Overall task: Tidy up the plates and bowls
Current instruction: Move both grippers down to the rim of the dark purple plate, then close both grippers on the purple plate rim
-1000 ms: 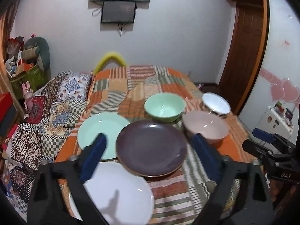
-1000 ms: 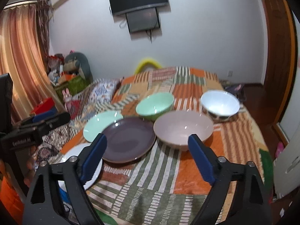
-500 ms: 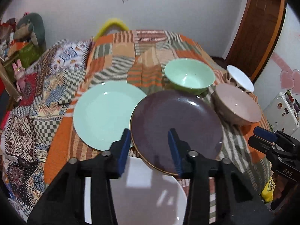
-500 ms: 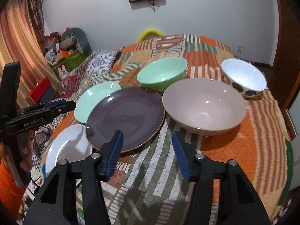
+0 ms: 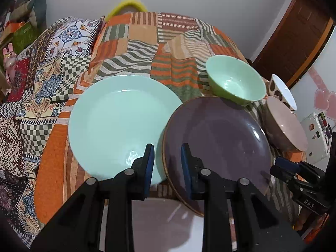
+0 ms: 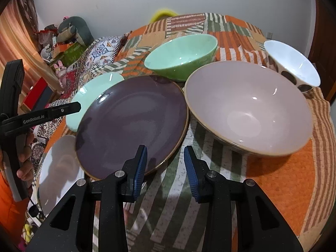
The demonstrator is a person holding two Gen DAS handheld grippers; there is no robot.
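A dark purple plate (image 5: 218, 138) (image 6: 134, 121) lies in the middle of the patchwork-covered table, overlapping a mint plate (image 5: 119, 124) (image 6: 94, 90) on its left and a white plate (image 5: 161, 224) (image 6: 56, 168) in front. Behind stand a green bowl (image 5: 235, 84) (image 6: 182, 54), a pink bowl (image 5: 287, 124) (image 6: 250, 107) and a white spotted bowl (image 5: 281, 90) (image 6: 292, 63). My left gripper (image 5: 167, 159) is open with a narrow gap astride the purple plate's near left rim. My right gripper (image 6: 164, 161) is open with a narrow gap at that plate's near right rim.
A patterned quilt (image 5: 31, 84) drapes the surface at the left. A wooden door (image 5: 298, 33) and a white appliance (image 5: 315, 134) stand at the right. Toys and boxes (image 6: 63, 42) are piled by the left wall.
Both grippers have moved down and forward to the purple plate's near rim. Their jaws have narrowed from wide open to a small gap.
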